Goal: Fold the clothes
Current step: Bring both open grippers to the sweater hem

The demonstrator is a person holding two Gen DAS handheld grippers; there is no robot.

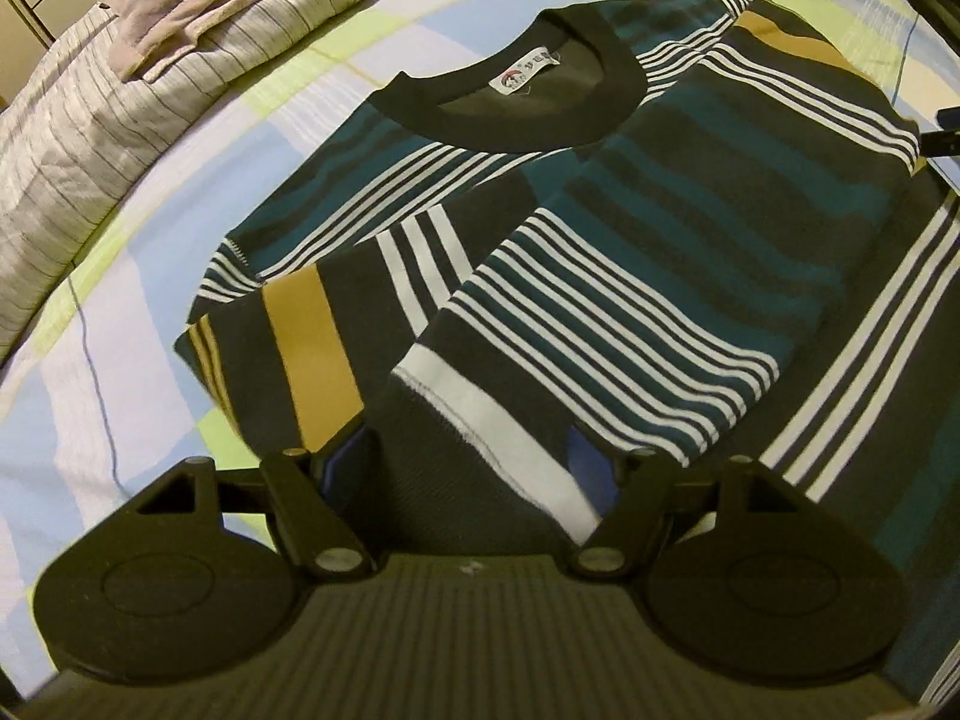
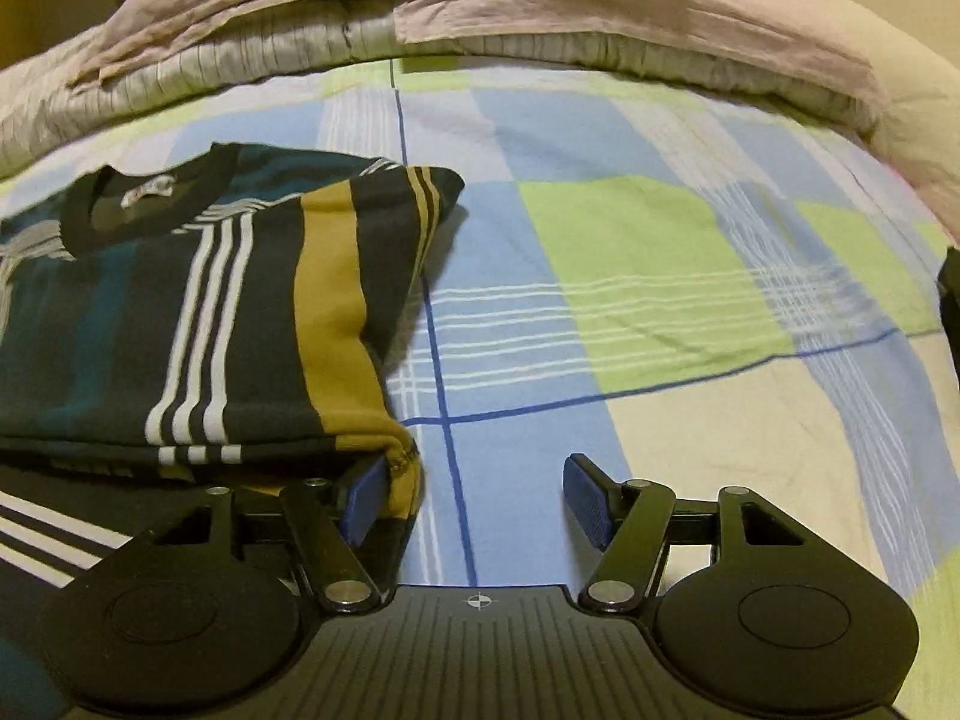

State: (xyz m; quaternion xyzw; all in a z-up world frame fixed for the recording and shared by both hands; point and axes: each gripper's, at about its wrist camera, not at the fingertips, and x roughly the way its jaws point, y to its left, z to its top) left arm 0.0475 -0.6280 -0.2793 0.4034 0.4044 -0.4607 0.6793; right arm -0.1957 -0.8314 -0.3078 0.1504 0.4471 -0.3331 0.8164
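A striped sweater (image 1: 600, 228) in dark grey, teal, white and mustard lies on the bed, collar at the far side, both sleeves folded in over the body. My left gripper (image 1: 474, 468) is open, and the folded sleeve cuff lies loose between its blue fingers (image 1: 345, 468). In the right wrist view the sweater (image 2: 210, 312) lies at the left. My right gripper (image 2: 474, 498) is open at the sweater's right edge. Its left finger (image 2: 363, 498) touches the mustard fold; its right finger (image 2: 585, 498) is over bare sheet.
The bed has a checked sheet (image 2: 630, 276) in blue, green and white. A rumpled striped and pink duvet (image 2: 480, 12) is piled along the far side, also in the left wrist view (image 1: 120, 72). Dark gear shows at the right edge (image 1: 942, 138).
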